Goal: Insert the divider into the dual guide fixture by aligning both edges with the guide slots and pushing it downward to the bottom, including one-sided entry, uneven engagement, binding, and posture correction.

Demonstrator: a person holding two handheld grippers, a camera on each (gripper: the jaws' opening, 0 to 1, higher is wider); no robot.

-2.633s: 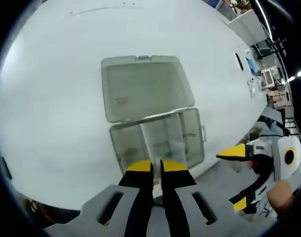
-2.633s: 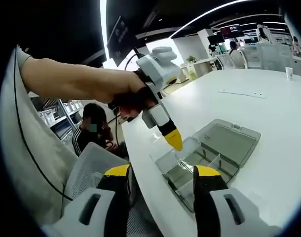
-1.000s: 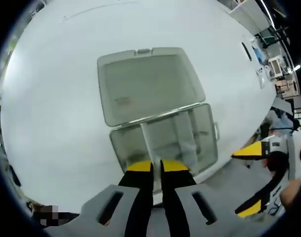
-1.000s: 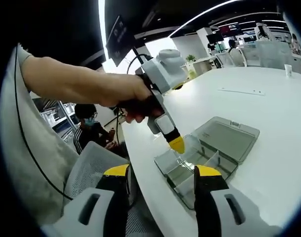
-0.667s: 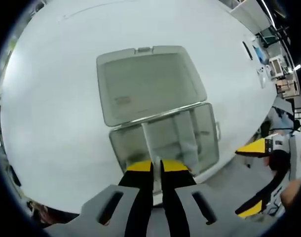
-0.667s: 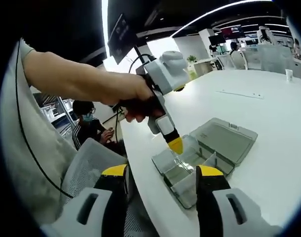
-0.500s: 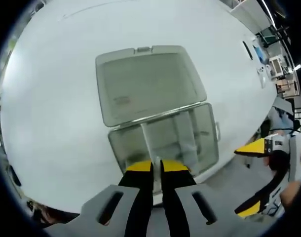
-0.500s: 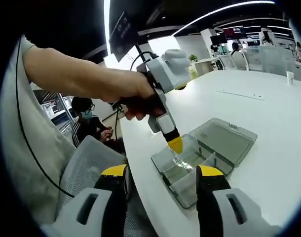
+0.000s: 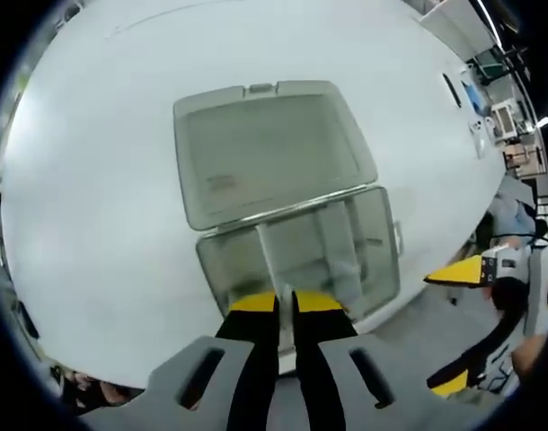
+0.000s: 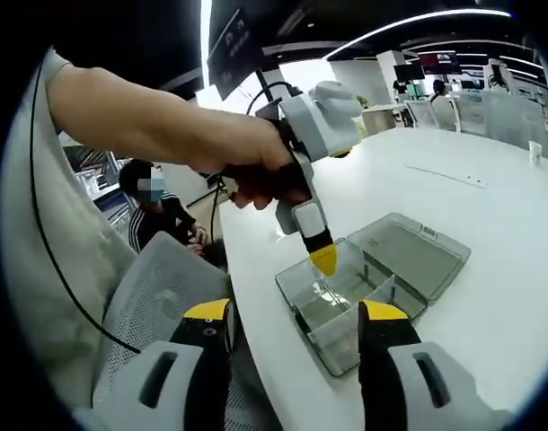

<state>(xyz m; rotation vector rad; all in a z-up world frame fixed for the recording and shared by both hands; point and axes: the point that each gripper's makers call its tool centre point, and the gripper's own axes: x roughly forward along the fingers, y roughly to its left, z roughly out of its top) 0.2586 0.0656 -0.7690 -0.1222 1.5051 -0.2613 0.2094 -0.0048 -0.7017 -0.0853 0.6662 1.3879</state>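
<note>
White surface (image 9: 94, 180) carries a clear plastic box, the dual guide fixture (image 9: 296, 256), near its edge, with the hinged lid (image 9: 269, 148) lying open flat beyond it. In the left gripper view, the left gripper (image 9: 286, 310) has its fingers (image 9: 252, 305) together, clamped on the top edge of the divider (image 9: 272, 265), a thin translucent panel standing upright in the fixture's left part and running away from the fingertips toward the lid hinge. A second translucent partition (image 9: 339, 242) stands to its right, apart from it. Whether both divider edges sit in guide slots cannot be told.

In the right gripper view, the right gripper (image 10: 292, 319) hangs off the surface edge with its fingers (image 10: 382, 314) wide apart and nothing between them; the fixture lies beyond them. A hand (image 10: 256, 166) holds the left gripper tip-down over the fixture's near compartment.

Compared with half a second ago, the left gripper's clamp and the divider's place are unchanged; the right gripper view has shifted slightly.
</note>
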